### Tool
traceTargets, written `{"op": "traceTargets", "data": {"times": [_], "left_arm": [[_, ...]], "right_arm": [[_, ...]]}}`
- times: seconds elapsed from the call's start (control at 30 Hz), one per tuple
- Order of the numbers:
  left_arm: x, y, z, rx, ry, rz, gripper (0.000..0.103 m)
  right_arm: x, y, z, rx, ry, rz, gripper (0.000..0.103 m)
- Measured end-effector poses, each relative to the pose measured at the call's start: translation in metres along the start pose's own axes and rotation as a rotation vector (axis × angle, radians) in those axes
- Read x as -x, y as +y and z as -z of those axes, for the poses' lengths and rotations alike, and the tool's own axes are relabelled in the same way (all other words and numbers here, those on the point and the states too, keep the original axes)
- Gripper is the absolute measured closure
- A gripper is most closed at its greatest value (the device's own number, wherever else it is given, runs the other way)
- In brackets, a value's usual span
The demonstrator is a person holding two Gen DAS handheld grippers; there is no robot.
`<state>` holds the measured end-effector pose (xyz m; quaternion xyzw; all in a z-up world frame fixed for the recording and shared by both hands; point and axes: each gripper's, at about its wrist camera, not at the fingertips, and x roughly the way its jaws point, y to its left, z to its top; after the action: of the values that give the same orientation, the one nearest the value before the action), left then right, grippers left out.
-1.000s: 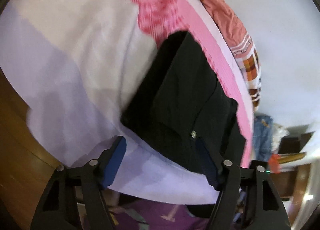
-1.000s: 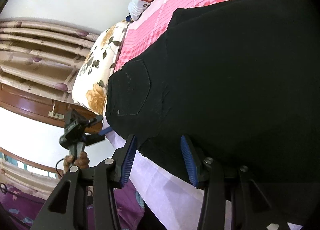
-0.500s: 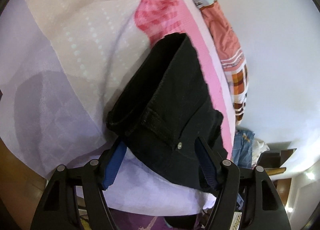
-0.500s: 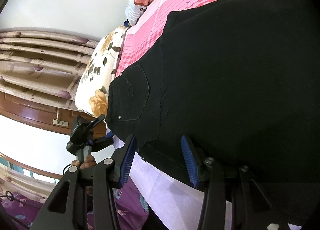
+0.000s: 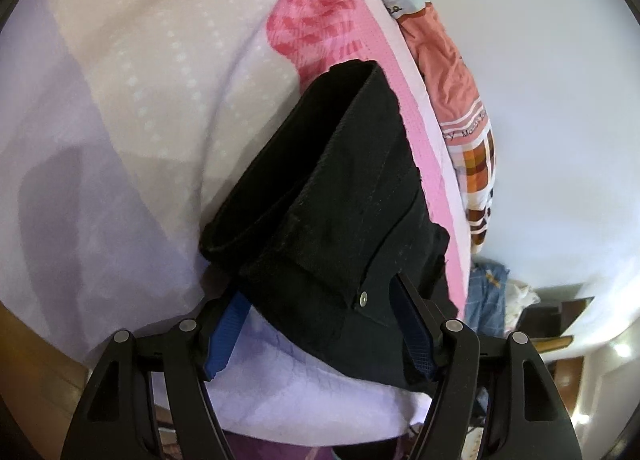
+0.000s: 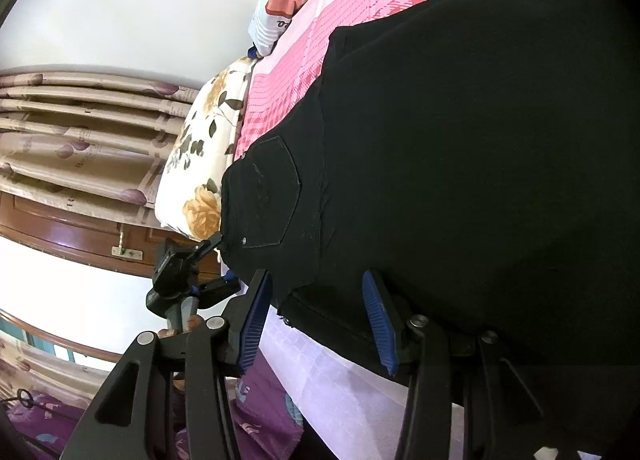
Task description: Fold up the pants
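On the bed point(image 5: 132, 108), your black pants point(image 5: 344, 204) lie across the pink checked sheet point(image 6: 360, 20), reaching down to the lilac edge of the bedding nearest you.

In the left wrist view, your left claw point(image 5: 320, 328) stands wide, its blue pads point(image 5: 224, 334) at either side of the waistband corner. The waistband is raised and gapes into a dark tube running from 7 o'clock up toward 12 o'clock. A small metal rivet point(image 5: 363, 299) sits just inside the right pad. Whether the pads touch the cloth you cannot tell from here. Beyond the pants, at 1 o'clock, a heap of orange and plaid clothes point(image 5: 460, 100) lies along the far edge of the bed against the white wall.

In the right wrist view, your right claw point(image 6: 318, 320) is also spread wide, straddling the near edge of the pants where the fabric meets the lilac bedding. The black cloth fills the frame from 12 to 5 o'clock. A back pocket point(image 6: 276, 196) shows at 9 o'clock from the centre, and just past it lies a flowered pillow point(image 6: 200, 164). Your left claw appears below that pillow, at the pants' waistband end. Beige curtains point(image 6: 80, 128) hang at 9 o'clock.
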<state>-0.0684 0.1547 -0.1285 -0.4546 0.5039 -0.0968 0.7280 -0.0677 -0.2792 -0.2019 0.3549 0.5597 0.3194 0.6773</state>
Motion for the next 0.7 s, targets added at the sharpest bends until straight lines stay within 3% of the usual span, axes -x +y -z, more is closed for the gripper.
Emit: {"op": "traceTargets", "data": {"times": [0.1,0.23,0.33,0.47,0.63,0.7], "left_arm": [[0.004,-0.005,0.002,-0.008,-0.037,0.025,0.032],[0.024,-0.027,0.009,-0.085,-0.115,0.128,0.033],[0.021,-0.034,0.011,-0.145,-0.128,0.090,0.034],[0.010,-0.015,0.009,-0.077,-0.119,0.090,0.034],[0.005,0.011,0.014,0.023,-0.221,0.105,0.033],[0.003,0.004,0.018,-0.011,-0.239,0.071,0.033]], "right_arm": [[0.001,0.000,0.000,0.000,0.000,-0.001,0.059],[0.002,-0.001,0.000,-0.002,-0.001,-0.004,0.059],[0.000,0.000,-0.001,-0.007,-0.002,-0.003,0.059],[0.000,0.000,-0.001,-0.008,-0.005,-0.009,0.059],[-0.001,0.000,-0.001,-0.009,-0.004,-0.009,0.059],[-0.001,0.000,0.000,-0.009,-0.006,-0.011,0.059]]}}
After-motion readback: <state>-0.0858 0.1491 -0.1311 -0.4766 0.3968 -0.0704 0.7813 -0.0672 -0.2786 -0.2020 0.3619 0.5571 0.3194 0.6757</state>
